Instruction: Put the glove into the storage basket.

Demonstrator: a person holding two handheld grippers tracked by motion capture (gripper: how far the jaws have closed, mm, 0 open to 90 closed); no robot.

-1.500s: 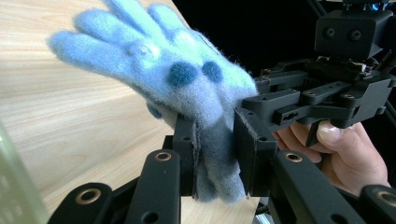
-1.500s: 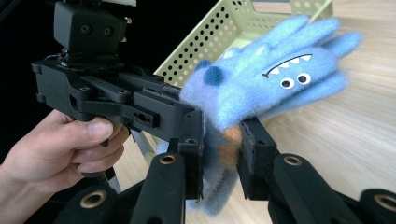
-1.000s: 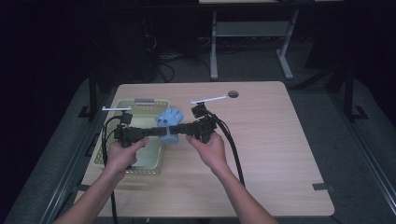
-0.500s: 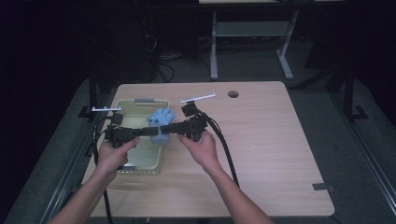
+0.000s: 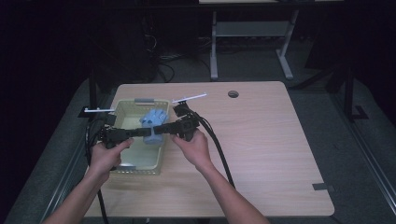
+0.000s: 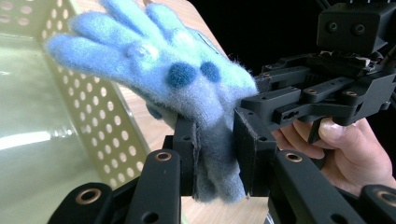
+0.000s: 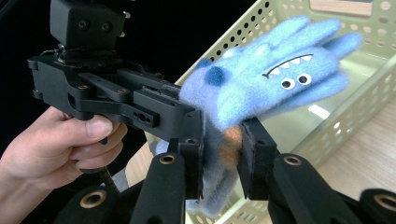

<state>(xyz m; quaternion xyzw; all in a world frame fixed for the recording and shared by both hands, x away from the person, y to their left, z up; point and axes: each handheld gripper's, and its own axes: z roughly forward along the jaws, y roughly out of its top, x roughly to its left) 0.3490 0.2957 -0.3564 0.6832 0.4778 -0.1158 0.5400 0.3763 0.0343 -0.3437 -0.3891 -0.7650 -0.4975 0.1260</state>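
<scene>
Holding one fuzzy blue monster-face glove (image 5: 153,122) between both claws, cuff end pinched from two sides. My left claw (image 5: 142,132) is clamped narrow on the cuff; in the left gripper view the glove (image 6: 187,88) hangs squeezed between its pads (image 6: 187,154). My right claw (image 5: 161,130) grips the same cuff from the opposite side, jaws narrow on fabric, and in the right gripper view the glove (image 7: 275,81) shows white eyes and a zigzag mouth, fingers fanned up and away.

Glove sits in the air over the pale green perforated plastic basket (image 5: 120,112), above its right-hand wall. Basket rests near the left edge of the light wood-grain bench (image 5: 271,140), toward the person's side. Both claws point at each other, tips nearly meeting at the cuff.

Why two grips on one cuff: my guess is it's being pulled open or passed across, since a limp knit glove droops from a single pinch. Keeping it above the basket means a slip lands inside. Basket interior near the glove looks bare, though the far part is partly hidden.
</scene>
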